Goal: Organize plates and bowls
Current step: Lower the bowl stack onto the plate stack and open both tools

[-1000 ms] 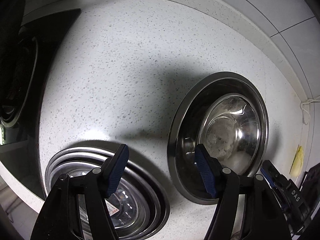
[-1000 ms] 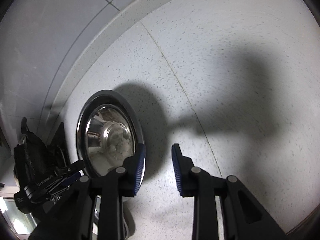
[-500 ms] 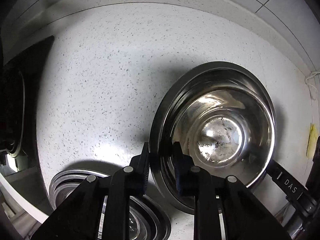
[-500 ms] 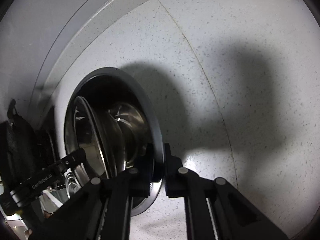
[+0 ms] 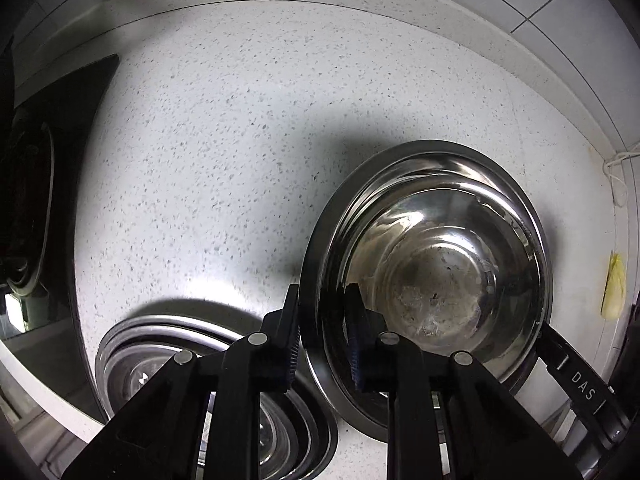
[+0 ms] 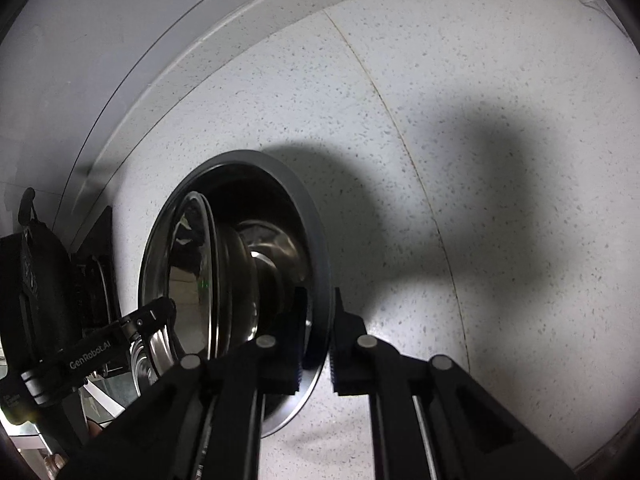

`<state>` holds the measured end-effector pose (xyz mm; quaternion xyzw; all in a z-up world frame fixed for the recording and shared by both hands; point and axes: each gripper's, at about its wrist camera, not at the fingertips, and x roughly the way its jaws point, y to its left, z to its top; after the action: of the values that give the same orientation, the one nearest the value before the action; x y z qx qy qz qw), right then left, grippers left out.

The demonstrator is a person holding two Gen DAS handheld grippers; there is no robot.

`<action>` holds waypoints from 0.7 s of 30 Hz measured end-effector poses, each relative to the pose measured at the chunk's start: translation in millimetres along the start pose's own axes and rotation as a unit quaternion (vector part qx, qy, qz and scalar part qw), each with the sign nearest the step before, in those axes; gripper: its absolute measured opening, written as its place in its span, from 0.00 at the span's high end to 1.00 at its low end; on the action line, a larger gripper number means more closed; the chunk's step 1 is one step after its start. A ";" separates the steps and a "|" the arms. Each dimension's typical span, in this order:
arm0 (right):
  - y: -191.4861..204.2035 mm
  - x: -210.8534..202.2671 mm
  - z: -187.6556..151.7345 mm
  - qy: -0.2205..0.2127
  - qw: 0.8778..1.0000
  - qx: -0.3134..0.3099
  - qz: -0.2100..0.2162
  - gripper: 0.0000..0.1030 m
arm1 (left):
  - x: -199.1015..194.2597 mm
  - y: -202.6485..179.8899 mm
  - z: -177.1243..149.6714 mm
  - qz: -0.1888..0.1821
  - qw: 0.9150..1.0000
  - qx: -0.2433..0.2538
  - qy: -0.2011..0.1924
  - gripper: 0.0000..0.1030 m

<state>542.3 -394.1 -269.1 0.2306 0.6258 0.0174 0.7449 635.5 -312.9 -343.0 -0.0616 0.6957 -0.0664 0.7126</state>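
Observation:
A steel bowl [image 5: 436,272] is held tilted above the speckled white counter [image 5: 224,152]. My left gripper [image 5: 322,344] is shut on its left rim. My right gripper [image 6: 318,340] is shut on the opposite rim of the same bowl [image 6: 256,248]. Each gripper's fingers show at the edge of the other's view. A stack of nested steel bowls [image 5: 160,360] sits on the counter at the lower left of the left wrist view, partly hidden by my left gripper.
A dark stove top [image 5: 36,184] lies at the left of the counter. A tiled wall [image 5: 480,8] with a low backsplash runs behind. A yellow scrap [image 5: 614,286] lies at the far right. Bare counter [image 6: 500,120] spreads right of the bowl.
Both grippers closed onto the bowl's rim from open. The bowl has lifted and tilted off the counter, shifting slightly in view since half a second ago.

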 end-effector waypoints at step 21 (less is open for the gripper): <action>107.5 -54.6 -105.5 -0.034 0.994 -0.100 0.027 0.90 | -117.3 119.9 -108.8 0.012 0.997 -0.034 -0.074 0.83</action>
<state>459.5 -281.3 -191.1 0.1720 0.5887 0.0921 0.7845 525.2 -173.3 -251.9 -0.0818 0.6437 -0.0298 0.7603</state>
